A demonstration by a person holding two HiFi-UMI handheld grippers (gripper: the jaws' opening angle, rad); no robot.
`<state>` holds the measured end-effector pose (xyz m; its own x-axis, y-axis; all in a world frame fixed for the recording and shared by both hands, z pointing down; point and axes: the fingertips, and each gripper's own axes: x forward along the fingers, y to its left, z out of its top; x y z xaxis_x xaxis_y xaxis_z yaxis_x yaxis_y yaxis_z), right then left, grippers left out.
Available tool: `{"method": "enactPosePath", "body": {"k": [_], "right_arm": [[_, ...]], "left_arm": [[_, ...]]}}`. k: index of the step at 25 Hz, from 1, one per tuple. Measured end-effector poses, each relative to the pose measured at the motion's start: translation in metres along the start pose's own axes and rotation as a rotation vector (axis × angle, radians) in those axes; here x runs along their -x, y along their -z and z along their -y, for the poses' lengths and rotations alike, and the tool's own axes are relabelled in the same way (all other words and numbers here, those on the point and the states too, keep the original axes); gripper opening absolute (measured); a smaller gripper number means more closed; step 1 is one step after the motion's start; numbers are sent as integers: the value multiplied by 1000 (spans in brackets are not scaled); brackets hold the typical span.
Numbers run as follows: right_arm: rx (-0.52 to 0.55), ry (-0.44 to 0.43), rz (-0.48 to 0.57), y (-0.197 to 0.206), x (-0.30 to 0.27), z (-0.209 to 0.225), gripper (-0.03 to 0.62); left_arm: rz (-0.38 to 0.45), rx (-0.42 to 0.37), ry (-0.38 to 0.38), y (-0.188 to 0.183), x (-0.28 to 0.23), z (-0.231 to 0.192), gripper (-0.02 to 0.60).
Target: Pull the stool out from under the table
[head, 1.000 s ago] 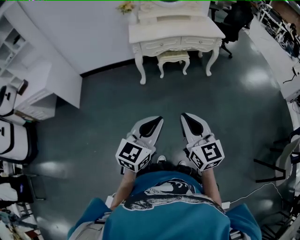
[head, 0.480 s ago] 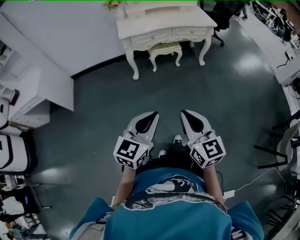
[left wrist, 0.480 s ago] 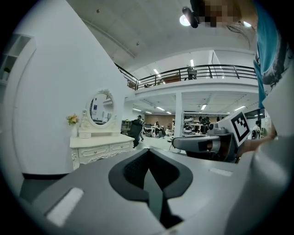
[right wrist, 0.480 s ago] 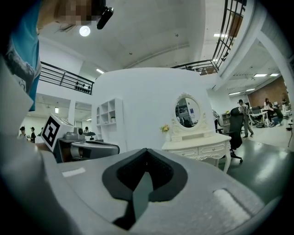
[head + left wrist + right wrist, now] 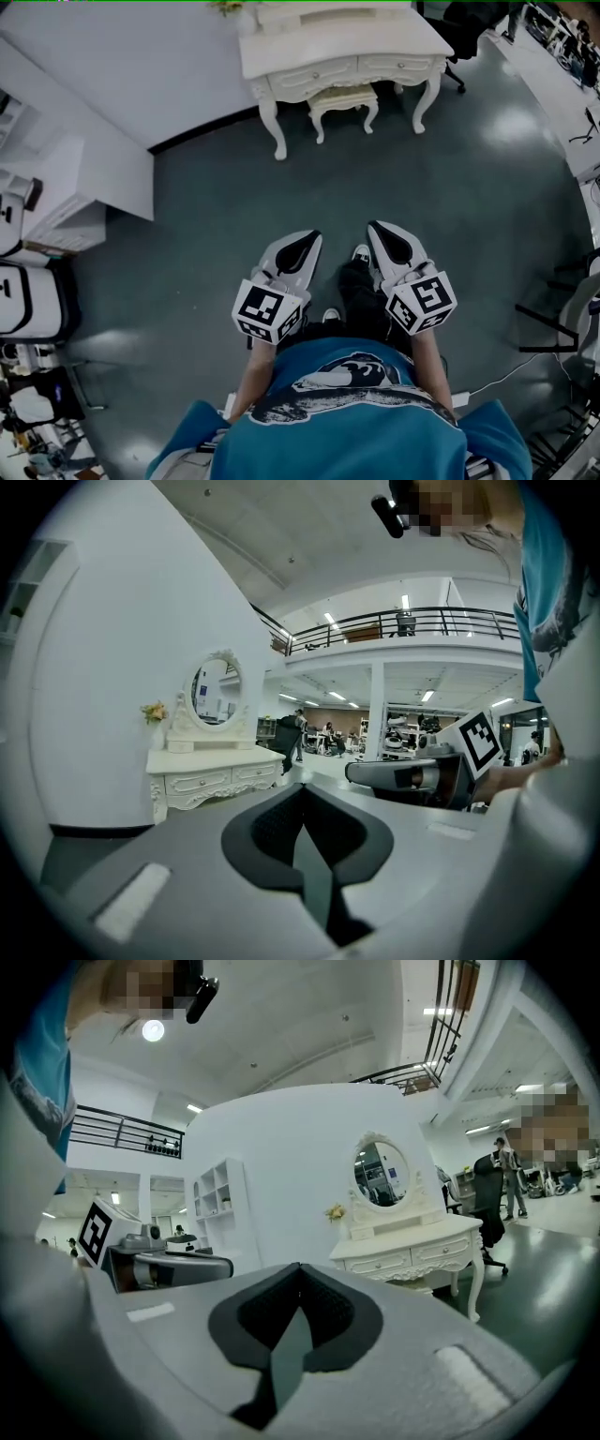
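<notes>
Left gripper, right gripper neared one stool.

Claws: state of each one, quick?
Left claw: shut, holding nothing.
Right claw: shut, holding nothing.

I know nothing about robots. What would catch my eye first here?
The left hand-held gripper and right hand-held gripper, both shut and empty, point forward side by side mid-picture in the head view. Ahead, at the top of that view, an ornate cream dressing table has a small stool tucked under it.
</notes>
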<state>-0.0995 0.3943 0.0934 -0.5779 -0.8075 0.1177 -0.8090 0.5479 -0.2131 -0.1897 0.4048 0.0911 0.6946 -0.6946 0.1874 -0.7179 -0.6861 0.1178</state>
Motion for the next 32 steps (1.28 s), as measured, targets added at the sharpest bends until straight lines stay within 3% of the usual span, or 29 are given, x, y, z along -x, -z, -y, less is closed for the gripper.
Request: {"method": "enactPosePath", "body": {"k": [10, 19, 25, 32], "right_arm": [[20, -34, -22, -37, -85, 112, 2], [-31, -31, -16, -55, -129, 209, 2], [-63, -38, -28, -49, -140, 235, 2], [-80, -44, -59, -34, -149, 238, 2]], "left_arm": [[51, 42, -79, -46, -110, -77, 12], [-3, 28, -121, -65, -194, -105, 12], [-54, -25, -134, -65, -223, -108, 12], [-80, -14, -129, -54, -234, -116, 12]]}}
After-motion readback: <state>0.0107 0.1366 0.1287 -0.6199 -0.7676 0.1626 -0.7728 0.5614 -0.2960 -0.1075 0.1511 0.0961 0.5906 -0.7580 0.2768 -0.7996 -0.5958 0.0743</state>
